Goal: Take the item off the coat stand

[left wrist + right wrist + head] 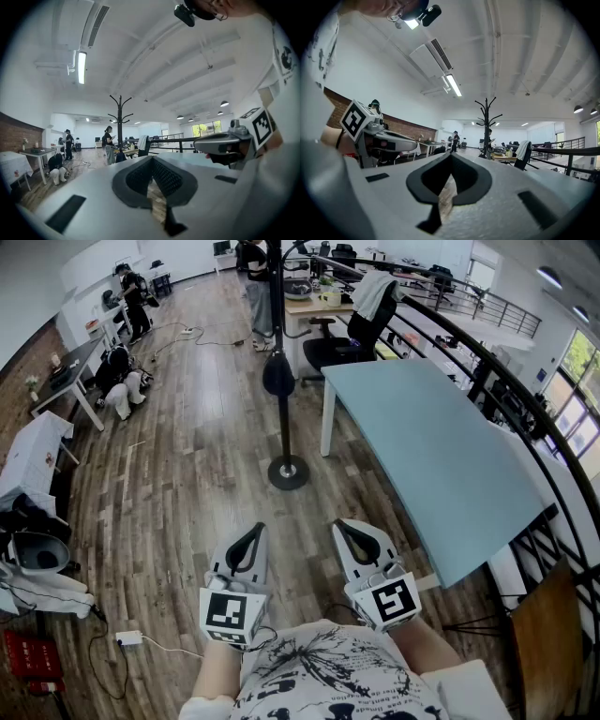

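The black coat stand [277,324] rises from a round base [288,472] on the wooden floor ahead of me. A dark rounded item [278,374] hangs on its pole at mid height. Both grippers are held low, close to my body, well short of the stand. My left gripper [253,529] and my right gripper [345,525] are side by side, jaws together, nothing between them. In the left gripper view the stand [120,123] is far off, above the shut left gripper [151,158]. In the right gripper view the stand [487,127] is right of centre, beyond the shut right gripper [451,155].
A light blue table [431,446] stands right of the stand, with a black railing [506,381] behind it. An office chair with a white garment [370,296] is beyond the table. People are at the desks at the back left [122,381]. Cables [131,638] lie at the lower left.
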The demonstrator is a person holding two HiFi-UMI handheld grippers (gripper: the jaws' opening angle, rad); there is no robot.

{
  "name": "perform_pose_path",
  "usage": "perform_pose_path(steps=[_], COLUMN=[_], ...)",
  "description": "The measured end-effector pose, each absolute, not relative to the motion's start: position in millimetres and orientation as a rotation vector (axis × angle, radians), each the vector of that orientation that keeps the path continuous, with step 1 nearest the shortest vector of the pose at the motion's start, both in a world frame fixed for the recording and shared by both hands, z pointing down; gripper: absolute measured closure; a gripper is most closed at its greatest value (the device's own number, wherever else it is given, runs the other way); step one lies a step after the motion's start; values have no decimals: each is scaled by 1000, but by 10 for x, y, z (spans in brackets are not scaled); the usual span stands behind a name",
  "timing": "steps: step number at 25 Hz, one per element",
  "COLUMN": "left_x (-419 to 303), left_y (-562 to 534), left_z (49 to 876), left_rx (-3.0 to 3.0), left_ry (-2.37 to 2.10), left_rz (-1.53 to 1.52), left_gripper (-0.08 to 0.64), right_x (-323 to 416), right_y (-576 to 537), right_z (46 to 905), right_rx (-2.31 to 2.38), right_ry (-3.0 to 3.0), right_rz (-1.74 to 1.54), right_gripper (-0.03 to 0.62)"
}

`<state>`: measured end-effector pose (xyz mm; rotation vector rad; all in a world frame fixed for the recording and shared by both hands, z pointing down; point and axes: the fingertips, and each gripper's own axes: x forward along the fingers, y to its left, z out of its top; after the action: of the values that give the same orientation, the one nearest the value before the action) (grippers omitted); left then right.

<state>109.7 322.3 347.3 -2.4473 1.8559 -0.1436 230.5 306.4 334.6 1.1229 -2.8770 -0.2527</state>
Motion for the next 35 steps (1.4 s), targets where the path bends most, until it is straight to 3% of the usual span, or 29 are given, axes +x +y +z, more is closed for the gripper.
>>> perform_pose_path(steps=[22, 35], left_x=[1277, -231], left_y=[2660, 1089], left_z=[3905, 4082], left_rx=[-2485, -2531], left_ry=[1914, 1971], left_rz=[-240, -225], left_gripper=[555, 555], right_x=[2395, 1038], right_y=[2400, 722], right_z=[3830, 4093], right_rx=[1076, 1134], right_ry=[-2862, -2793], right_rz=[-79, -27], right_gripper=[598, 598])
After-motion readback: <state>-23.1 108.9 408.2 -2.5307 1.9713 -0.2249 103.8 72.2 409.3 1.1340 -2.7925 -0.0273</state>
